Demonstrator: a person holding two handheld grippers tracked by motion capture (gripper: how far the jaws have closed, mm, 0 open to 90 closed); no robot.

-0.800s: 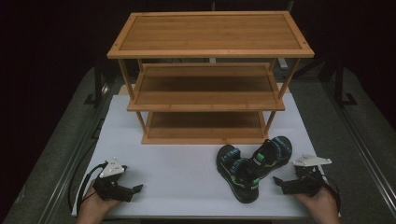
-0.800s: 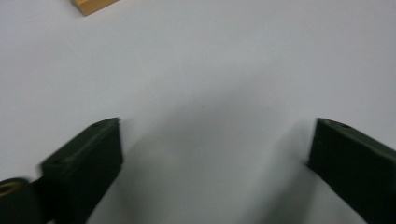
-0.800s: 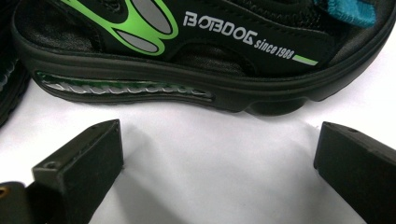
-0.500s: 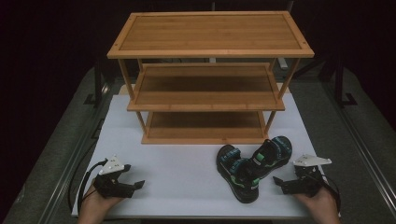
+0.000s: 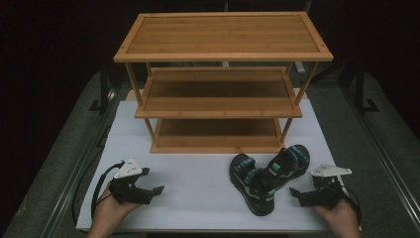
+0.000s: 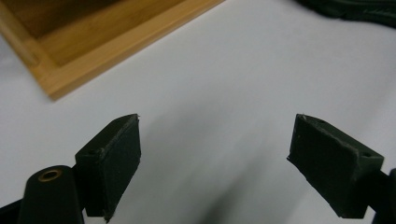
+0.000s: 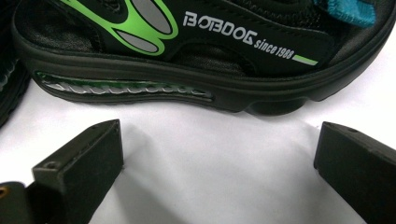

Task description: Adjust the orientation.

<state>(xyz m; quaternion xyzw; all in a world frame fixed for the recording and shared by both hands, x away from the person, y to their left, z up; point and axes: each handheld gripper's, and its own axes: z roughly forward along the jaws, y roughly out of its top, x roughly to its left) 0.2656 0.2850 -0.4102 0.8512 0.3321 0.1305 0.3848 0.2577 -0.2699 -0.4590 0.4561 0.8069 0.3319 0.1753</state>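
Observation:
Two black sandals with green and blue trim lie on the white mat at front right; one sandal [image 5: 252, 186] lies nearer me, the other sandal [image 5: 288, 164] leans across it. My right gripper [image 5: 296, 194] rests just right of them, open, its jaws pointing at the side of the sandal [image 7: 196, 56] with nothing between them. My left gripper [image 5: 156, 191] sits at front left on the mat, open and holding nothing, its fingers [image 6: 112, 163] over bare mat. A three-tier wooden shoe rack [image 5: 223, 39] stands behind.
The white mat [image 5: 198, 188] covers the table's middle, with the grey table edge [image 5: 64, 183] on both sides. The rack's bottom shelf corner [image 6: 70, 60] lies ahead of the left gripper. A black cable [image 5: 84, 198] loops by the left hand.
My left gripper has shifted slightly toward the near edge. The right gripper and the sandals stay put.

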